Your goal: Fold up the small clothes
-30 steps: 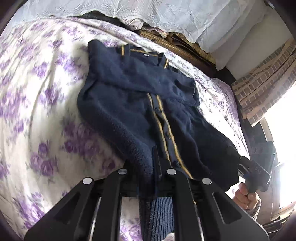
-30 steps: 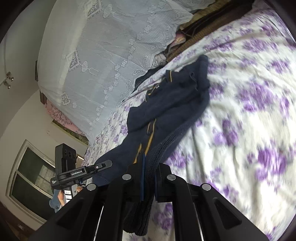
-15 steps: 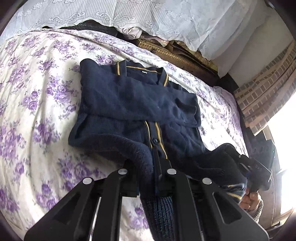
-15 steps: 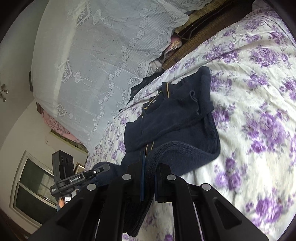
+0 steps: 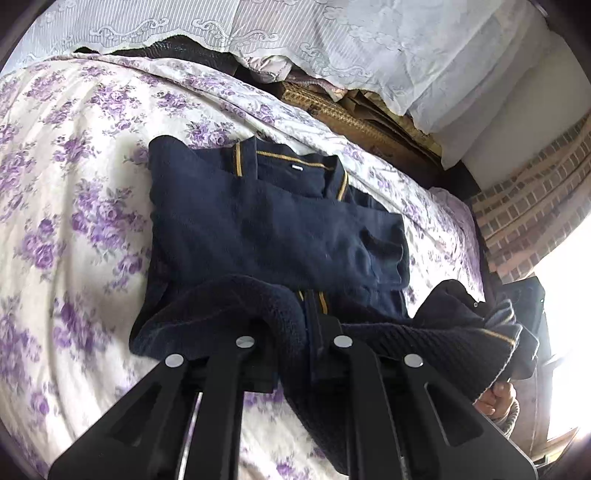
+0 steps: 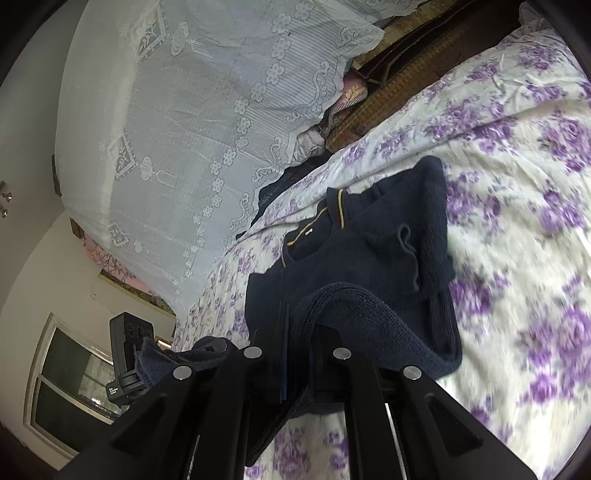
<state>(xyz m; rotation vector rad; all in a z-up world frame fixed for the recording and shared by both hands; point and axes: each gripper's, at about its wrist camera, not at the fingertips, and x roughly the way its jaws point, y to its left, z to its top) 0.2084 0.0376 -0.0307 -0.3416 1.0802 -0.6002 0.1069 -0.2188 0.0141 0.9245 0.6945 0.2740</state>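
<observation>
navy cardigan (image 5: 273, 229) lies on the floral bedspread (image 5: 74, 192), collar toward the far edge by the lace curtain (image 5: 295, 33), sleeves folded across the chest. its hem is lifted off the bed and curled over toward the collar. left gripper (image 5: 301, 332) is clamped on the hem beside the yellow-trimmed button band. right gripper (image 6: 299, 336) is clamped on the ribbed hem at the other side.

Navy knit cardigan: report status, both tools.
Left tool shut on navy knit cardigan hem. Right tool likewise. Hem lifted over body on floral bedsheet. Nothing in the way.
</observation>
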